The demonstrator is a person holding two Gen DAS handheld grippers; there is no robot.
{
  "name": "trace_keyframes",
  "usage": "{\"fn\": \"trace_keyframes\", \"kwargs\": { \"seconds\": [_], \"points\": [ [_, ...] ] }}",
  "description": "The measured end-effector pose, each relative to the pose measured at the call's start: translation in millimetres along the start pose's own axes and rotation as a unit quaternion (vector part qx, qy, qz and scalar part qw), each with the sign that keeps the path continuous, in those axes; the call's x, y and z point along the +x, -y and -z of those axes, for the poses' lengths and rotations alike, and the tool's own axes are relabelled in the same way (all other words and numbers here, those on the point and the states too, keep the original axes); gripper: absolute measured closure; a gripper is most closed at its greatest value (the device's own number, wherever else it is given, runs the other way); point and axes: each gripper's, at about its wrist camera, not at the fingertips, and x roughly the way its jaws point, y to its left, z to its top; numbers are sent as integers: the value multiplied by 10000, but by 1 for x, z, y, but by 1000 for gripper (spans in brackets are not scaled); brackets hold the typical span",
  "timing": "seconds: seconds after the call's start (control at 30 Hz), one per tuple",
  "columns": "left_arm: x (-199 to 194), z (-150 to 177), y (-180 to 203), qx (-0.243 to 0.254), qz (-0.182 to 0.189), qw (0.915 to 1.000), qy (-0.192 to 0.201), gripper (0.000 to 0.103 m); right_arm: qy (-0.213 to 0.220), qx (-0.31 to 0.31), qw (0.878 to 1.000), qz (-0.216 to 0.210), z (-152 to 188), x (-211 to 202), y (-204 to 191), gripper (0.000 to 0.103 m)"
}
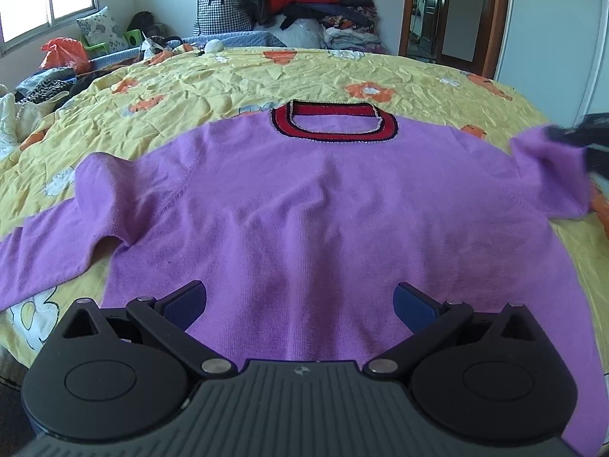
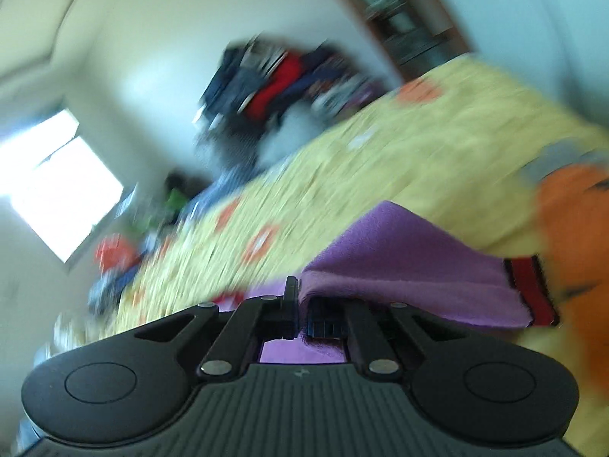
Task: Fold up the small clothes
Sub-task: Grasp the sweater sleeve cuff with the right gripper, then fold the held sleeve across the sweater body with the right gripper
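A purple sweater (image 1: 304, 205) with a red and black collar (image 1: 335, 122) lies flat on the yellow flowered bedspread (image 1: 236, 76), collar away from me. My left gripper (image 1: 300, 301) is open above the sweater's lower hem, touching nothing. My right gripper (image 2: 300, 301) is shut on the sweater's right sleeve (image 2: 411, 270), whose red and black cuff (image 2: 533, 289) hangs to the right. In the left wrist view the right gripper (image 1: 582, 133) shows blurred at the far right, lifting that sleeve (image 1: 548, 167) off the bed. The right wrist view is tilted and blurred.
A pile of clothes and bags (image 1: 297, 3) stands beyond the bed's far edge. An orange bag (image 1: 62, 53), a cushion (image 1: 101, 28) and loose clothing (image 1: 45, 83) lie at the far left. A doorway (image 1: 445, 11) is at the back right.
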Motion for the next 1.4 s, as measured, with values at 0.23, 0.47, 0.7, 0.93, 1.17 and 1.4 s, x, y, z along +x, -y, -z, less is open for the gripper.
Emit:
{"fn": "trace_keyframes", "kwargs": {
  "seconds": [0.23, 0.47, 0.7, 0.93, 1.17, 1.4],
  "points": [
    [3, 2, -7, -49, -89, 9999, -52, 0, -697, -1898, 9758, 835, 67, 47, -70, 97],
    [9, 5, -10, -150, -17, 9997, -171, 0, -627, -2419, 9613, 1159, 92, 46, -77, 66],
    [7, 5, -9, -106, -63, 9998, -143, 0, -1299, -2197, 9629, 878, 100, 36, -92, 0],
    [5, -1, -20, -276, -88, 9995, -90, 0, -1106, -2356, 9614, 894, 90, -2, -78, 0],
    [4, -2, -22, -364, -13, 9993, -84, 0, 79, -684, 9900, 1233, 6, -50, 9, 0],
    [3, 1, -8, -91, -1, 9999, -80, 0, -550, 616, 9954, 476, -16, -20, 84, 26]
  ]
}}
